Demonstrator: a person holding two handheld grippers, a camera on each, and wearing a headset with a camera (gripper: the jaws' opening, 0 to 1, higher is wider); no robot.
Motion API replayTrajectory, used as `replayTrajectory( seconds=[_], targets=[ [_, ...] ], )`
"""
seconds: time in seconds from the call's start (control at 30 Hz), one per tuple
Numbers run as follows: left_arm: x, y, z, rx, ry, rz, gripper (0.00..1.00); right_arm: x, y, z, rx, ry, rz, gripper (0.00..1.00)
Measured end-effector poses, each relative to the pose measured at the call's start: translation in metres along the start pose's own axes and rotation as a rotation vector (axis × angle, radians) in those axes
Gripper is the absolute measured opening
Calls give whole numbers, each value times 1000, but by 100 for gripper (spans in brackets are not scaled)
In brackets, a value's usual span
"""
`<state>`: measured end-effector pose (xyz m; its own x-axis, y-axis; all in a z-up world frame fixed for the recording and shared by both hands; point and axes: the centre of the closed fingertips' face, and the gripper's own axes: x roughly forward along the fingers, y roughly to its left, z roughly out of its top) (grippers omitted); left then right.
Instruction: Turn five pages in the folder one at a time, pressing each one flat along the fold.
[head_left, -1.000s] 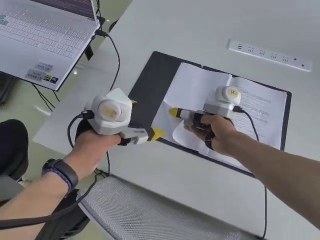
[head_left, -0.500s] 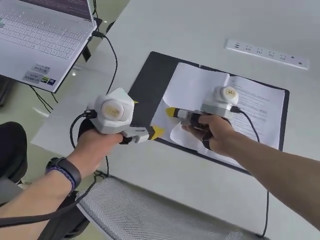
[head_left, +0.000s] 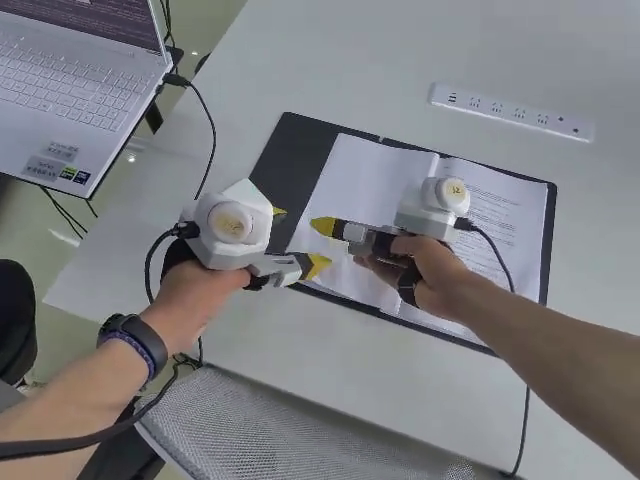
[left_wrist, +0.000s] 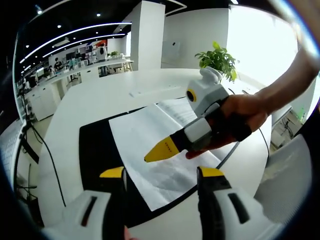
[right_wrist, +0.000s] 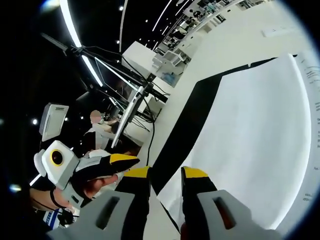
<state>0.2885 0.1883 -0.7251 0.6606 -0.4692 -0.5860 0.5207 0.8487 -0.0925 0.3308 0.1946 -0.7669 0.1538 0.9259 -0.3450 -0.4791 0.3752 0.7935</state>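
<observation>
A black folder (head_left: 290, 170) lies open on the white table. A blank white page (head_left: 370, 190) lies flat on its left half, and a printed page (head_left: 510, 225) on its right. My right gripper (head_left: 322, 227) reaches left across the blank page, tips at its left edge. Its jaws (right_wrist: 166, 175) stand a narrow gap apart, with the page edge (right_wrist: 200, 115) running past them. My left gripper (head_left: 298, 238) is open, nothing between its jaws, and hovers by the folder's near left edge. In the left gripper view (left_wrist: 161, 173) it faces the right gripper (left_wrist: 157, 150).
A laptop (head_left: 70, 80) sits at the far left with a black cable (head_left: 205, 130) trailing off the table edge. A white power strip (head_left: 510, 112) lies beyond the folder. A grey mesh chair (head_left: 280, 430) is below the table's near edge.
The right gripper has slid left across the blank page to its outer edge. The page's near corner, curled up before, now lies flat. The left gripper has barely moved.
</observation>
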Motion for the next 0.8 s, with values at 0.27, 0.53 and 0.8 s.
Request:
replayTrajectory(
  seconds=[0.27,0.53,0.8],
  targets=[
    [10,-1,-5,19,11,-18,45,-18,1,17,-27,-48,-6,23],
    [25,4,-19,25,37,-16,31,-43,4,28,-45,-86,-37,22],
    [48,10,-48,-5,84,-4,21,-69,-4,30,-45,-104,-76,19]
  ],
)
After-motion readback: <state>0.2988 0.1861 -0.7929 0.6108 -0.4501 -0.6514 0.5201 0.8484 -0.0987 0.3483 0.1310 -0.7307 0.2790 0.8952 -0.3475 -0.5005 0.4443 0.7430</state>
